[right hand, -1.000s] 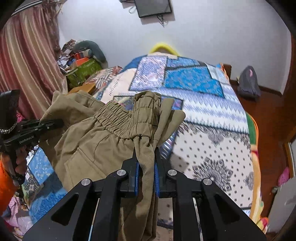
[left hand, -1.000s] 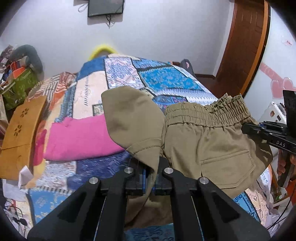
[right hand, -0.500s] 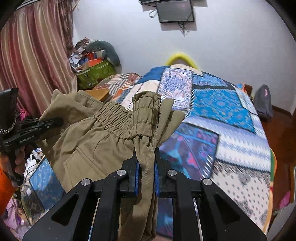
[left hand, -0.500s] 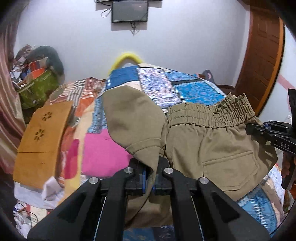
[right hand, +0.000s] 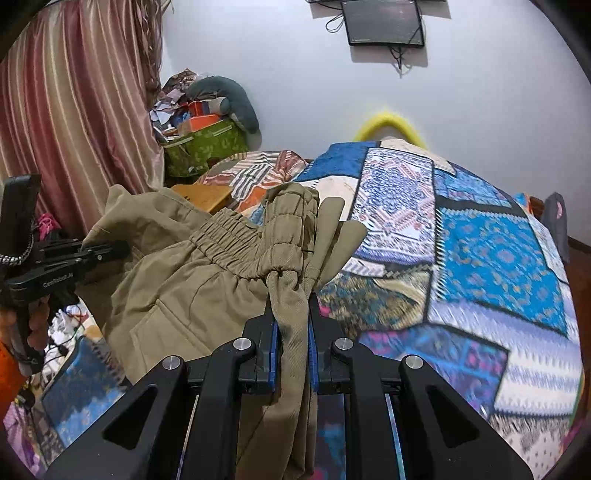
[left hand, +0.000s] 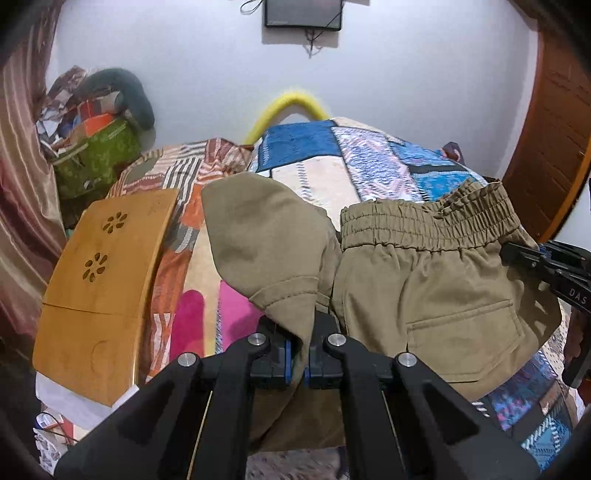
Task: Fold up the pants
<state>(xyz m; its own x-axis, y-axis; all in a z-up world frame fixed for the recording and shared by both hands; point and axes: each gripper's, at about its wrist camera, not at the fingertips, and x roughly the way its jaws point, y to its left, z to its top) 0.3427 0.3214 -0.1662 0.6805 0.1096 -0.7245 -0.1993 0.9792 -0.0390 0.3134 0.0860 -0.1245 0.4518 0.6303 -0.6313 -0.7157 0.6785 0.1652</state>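
The khaki pants (left hand: 436,291) hang in the air above the bed, stretched between my two grippers with the elastic waistband (left hand: 424,225) on top and a back pocket facing the left wrist camera. My left gripper (left hand: 298,356) is shut on a hemmed fold of the khaki cloth. My right gripper (right hand: 293,352) is shut on a bunched part of the pants (right hand: 207,280) just below the waistband. Each gripper also shows at the edge of the other view: the right gripper (left hand: 546,266) at the right, the left gripper (right hand: 62,266) at the left with a hand on its handle.
The bed with its patchwork blue cover (right hand: 480,240) fills the space below. A wooden lap table (left hand: 107,280) and pink cloth (left hand: 236,314) lie on its left side. A green bag with clutter (right hand: 203,144), a striped curtain (right hand: 74,103) and a wall screen (right hand: 384,22) stand beyond.
Both grippers have carried the hanging pants sideways to the left over the bed. The lap table, curtain and clutter have come further into view. The grips are unchanged.
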